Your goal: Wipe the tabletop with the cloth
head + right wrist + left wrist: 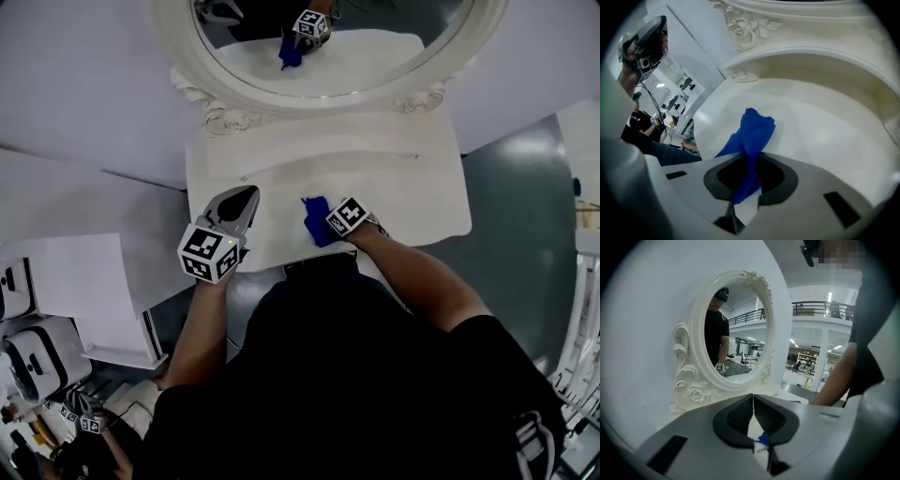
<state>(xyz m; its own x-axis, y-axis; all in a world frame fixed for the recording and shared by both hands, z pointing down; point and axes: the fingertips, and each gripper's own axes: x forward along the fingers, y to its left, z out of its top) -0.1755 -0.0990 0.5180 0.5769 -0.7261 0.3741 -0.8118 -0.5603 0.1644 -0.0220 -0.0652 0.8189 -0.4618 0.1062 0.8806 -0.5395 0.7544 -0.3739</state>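
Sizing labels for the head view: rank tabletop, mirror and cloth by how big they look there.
1. Tabletop
2. Mirror, close behind; the picture's top edge crops it, so this place is unsure
3. Cloth, clearly smallest

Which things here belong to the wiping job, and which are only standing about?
Job: crumpled blue cloth, held in the right gripper; smooth white tabletop.
Standing about: oval mirror in carved white frame; left gripper, shut and empty.

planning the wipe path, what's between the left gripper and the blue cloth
Just bare tabletop between left gripper and blue cloth; the head view shows it.
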